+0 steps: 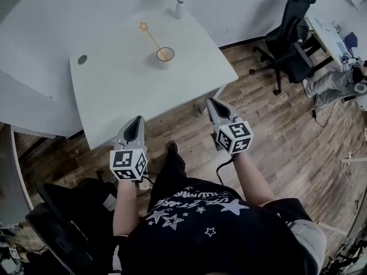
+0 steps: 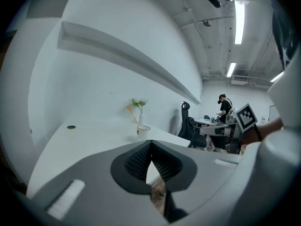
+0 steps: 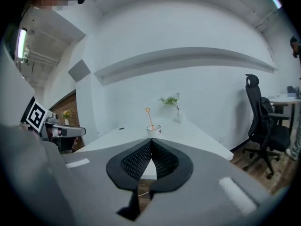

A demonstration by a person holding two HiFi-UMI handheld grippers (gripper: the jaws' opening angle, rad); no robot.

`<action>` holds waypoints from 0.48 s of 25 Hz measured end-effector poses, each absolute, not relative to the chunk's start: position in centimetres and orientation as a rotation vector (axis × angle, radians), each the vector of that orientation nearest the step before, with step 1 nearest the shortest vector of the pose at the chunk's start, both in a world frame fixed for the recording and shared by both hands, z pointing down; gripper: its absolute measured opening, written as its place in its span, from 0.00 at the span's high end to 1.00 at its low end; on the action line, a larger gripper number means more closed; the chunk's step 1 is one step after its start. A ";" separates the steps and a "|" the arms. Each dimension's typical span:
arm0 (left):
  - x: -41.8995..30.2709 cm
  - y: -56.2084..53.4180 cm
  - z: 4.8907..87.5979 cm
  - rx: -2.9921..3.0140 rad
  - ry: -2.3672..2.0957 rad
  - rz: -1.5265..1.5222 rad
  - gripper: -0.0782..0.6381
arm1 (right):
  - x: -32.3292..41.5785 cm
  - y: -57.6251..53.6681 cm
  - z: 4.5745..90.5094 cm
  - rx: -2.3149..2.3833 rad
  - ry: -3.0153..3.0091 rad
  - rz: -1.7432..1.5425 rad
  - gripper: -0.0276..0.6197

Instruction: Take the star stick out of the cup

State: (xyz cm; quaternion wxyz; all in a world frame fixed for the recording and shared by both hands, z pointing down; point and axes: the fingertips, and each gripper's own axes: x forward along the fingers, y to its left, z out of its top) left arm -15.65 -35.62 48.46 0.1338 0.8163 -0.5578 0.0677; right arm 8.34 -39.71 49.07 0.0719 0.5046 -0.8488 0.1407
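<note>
A white cup [image 1: 165, 55] stands on the white table [image 1: 120, 90], with the orange star stick [image 1: 152, 38] leaning out of it toward the far left. The cup [image 2: 143, 130] and stick [image 2: 131, 113] also show in the left gripper view, and the cup [image 3: 154, 131] and stick [image 3: 150, 117] in the right gripper view. My left gripper [image 1: 137, 122] and right gripper [image 1: 211, 102] hover short of the table's near edge, over the wooden floor and well apart from the cup. Each gripper's jaws are shut with nothing between them, both for the left gripper [image 2: 150, 143] and the right gripper [image 3: 151, 141].
A small vase of flowers [image 1: 178, 6] stands at the table's far edge behind the cup. A round cable hole [image 1: 82, 59] is at the table's left. A black office chair [image 1: 291, 39] and a seated person [image 1: 335, 79] are at the right.
</note>
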 end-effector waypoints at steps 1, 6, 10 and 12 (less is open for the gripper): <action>-16.2 -37.1 48.2 2.367 -1.619 0.196 0.89 | 7.6 -41.3 49.0 1.509 -2.550 0.424 0.94; -18.1 -42.8 48.6 2.338 -1.618 0.209 0.89 | 4.9 -47.6 48.3 1.484 -2.553 0.422 0.94; -19.2 -46.6 49.2 2.328 -1.605 0.217 0.89 | 3.1 -52.2 47.6 1.457 -2.557 0.418 0.94; -19.5 -48.6 49.5 2.324 -1.605 0.215 0.89 | 2.2 -54.5 47.4 1.428 -2.551 0.401 0.94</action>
